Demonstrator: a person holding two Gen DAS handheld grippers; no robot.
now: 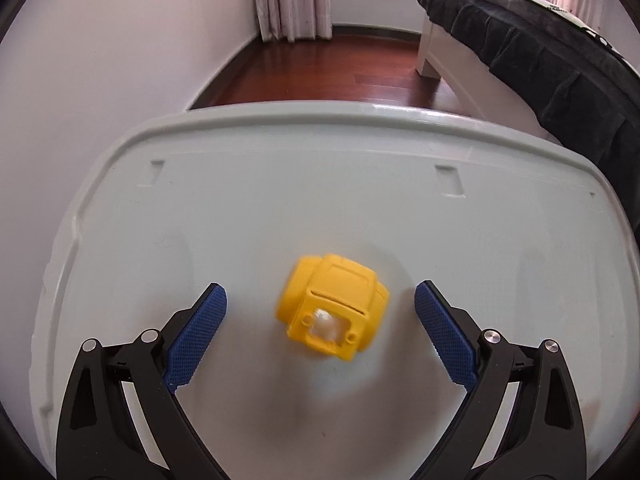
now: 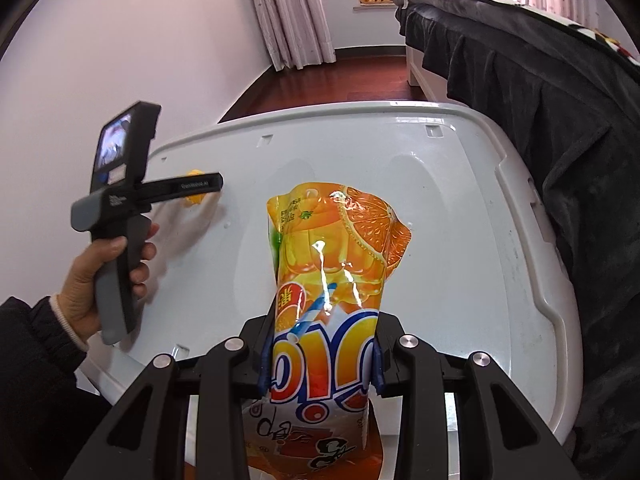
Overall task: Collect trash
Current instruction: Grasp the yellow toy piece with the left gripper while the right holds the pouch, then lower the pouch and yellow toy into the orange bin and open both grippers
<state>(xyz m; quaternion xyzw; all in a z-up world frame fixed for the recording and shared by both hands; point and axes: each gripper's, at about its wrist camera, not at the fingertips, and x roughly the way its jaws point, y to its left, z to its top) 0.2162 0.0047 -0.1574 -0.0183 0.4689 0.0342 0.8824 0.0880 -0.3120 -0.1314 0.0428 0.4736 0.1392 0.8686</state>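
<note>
Orange snack bag [image 2: 324, 300] pinched in the right gripper [image 2: 320, 364], standing up toward 12 o'clock over the white lid [image 2: 460, 208].

Its print shows orange slices and large rounded letters, not readable here. The left gripper [image 1: 320, 332] is spread wide, a blurred yellow toy [image 1: 334, 306] lying on the lid between its blue pads [image 1: 196, 340], touching neither. From the right camera, the left hand [image 2: 100, 276] holds that tool at 9 o'clock.

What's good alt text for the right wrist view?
The right gripper is shut on an orange snack bag above a white plastic lid. At left, a hand holds the left gripper over a small yellow object.
</note>
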